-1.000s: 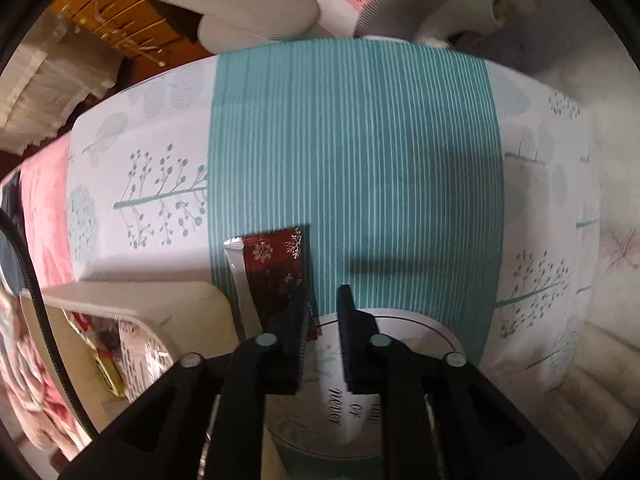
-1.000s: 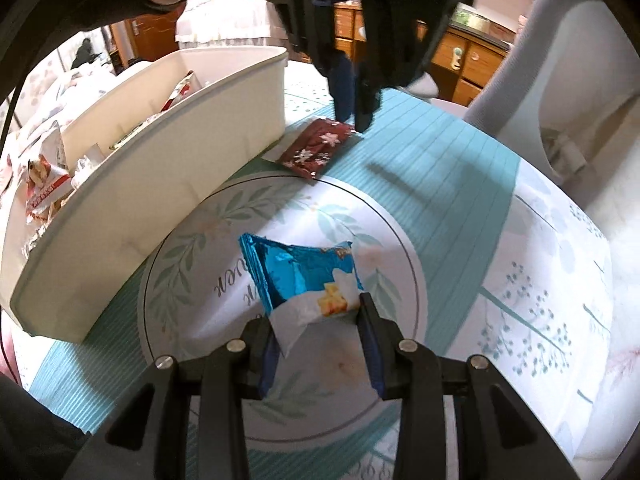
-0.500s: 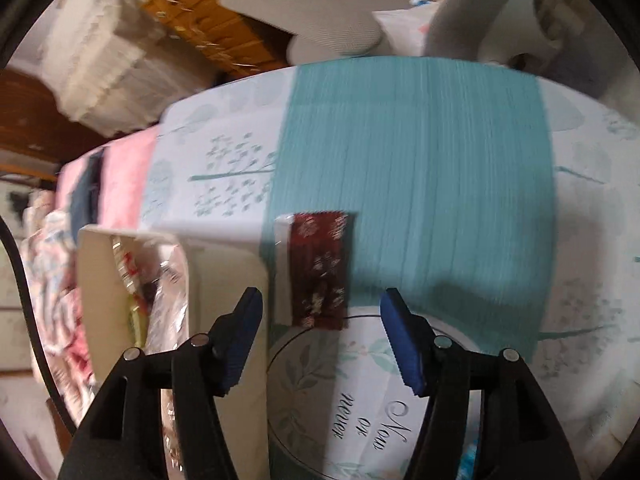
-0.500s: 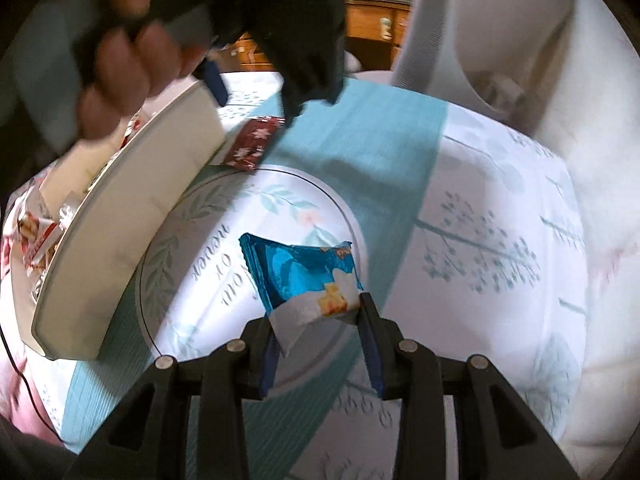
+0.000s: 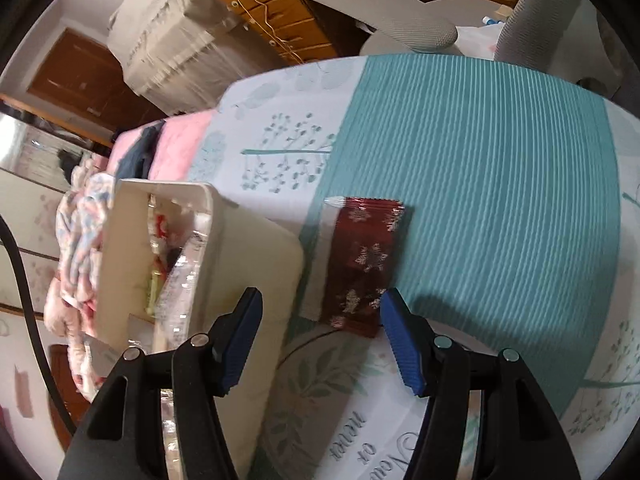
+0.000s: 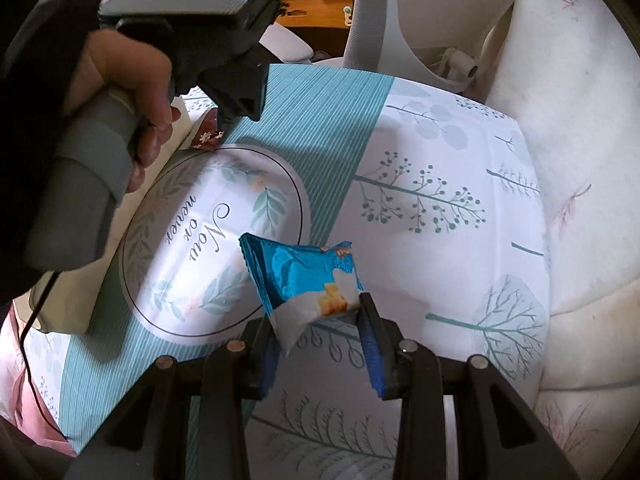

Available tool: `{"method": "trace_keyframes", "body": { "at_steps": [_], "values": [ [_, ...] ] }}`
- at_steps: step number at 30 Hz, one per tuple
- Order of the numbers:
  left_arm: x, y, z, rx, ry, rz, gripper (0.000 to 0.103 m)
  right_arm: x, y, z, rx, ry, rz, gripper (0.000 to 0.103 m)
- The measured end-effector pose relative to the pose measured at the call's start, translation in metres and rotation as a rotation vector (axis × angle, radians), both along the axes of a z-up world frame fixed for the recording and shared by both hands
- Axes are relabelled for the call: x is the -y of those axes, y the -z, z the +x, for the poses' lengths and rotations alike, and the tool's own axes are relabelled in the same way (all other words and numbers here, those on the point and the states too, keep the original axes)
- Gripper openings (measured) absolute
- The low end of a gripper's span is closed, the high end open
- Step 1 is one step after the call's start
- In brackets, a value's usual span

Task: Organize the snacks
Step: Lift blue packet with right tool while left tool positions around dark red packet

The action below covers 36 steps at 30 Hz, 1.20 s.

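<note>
A tablecloth (image 5: pixel 480 152) with a teal striped band and tree prints fills both views. At lower centre of the left view our left gripper (image 5: pixel 320 332) stands wide and empty above the dark red snack packet (image 5: pixel 362 268), which lies flat beside the cream bin (image 5: pixel 256 264). At lower centre of the right view our right gripper (image 6: pixel 318 334) pinches a blue snack packet (image 6: pixel 300 276).

Dim, motion-blurred, fisheye-warped edges
</note>
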State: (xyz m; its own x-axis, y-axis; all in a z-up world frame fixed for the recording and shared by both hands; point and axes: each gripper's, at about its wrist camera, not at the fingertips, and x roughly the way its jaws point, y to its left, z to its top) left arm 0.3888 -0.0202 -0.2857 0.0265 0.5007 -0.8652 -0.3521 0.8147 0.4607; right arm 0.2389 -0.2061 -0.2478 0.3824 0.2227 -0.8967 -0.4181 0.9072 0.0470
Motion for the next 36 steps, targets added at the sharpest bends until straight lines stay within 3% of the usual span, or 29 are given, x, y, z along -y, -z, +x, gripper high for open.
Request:
{"method": "trace_keyframes", "body": {
  "at_steps": [12,21,23,25,29,31,33,36],
  "values": [
    [-0.014,0.014,0.010,0.012,-0.041,-0.099,0.060,0.006,-0.008,-0.005,0.017,-0.002,0.003,0.036],
    [-0.008,0.015,0.015,0.020,-0.004,-0.083,0.060,0.010,-0.016,-0.007,0.025,0.003,0.002,0.036],
    [-0.009,0.016,0.014,0.027,0.007,-0.091,0.054,0.010,-0.018,-0.008,0.028,0.002,0.000,0.036],
    [-0.011,0.016,0.011,0.059,0.001,-0.163,0.037,0.010,-0.020,-0.008,0.032,0.003,0.001,0.036],
    [-0.013,0.015,0.010,0.079,-0.004,-0.214,0.029,0.010,-0.026,-0.008,0.041,-0.003,0.001,0.036],
    [-0.011,0.016,0.009,0.080,0.007,-0.243,0.015,0.010,-0.028,-0.008,0.045,-0.003,0.003,0.036],
    [-0.007,0.016,0.008,0.078,0.017,-0.245,0.009,0.010,-0.030,-0.009,0.048,-0.003,0.003,0.036],
    [-0.004,0.017,0.007,0.078,0.026,-0.247,0.005,0.009,-0.033,-0.010,0.055,-0.005,0.000,0.036]
  ]
}}
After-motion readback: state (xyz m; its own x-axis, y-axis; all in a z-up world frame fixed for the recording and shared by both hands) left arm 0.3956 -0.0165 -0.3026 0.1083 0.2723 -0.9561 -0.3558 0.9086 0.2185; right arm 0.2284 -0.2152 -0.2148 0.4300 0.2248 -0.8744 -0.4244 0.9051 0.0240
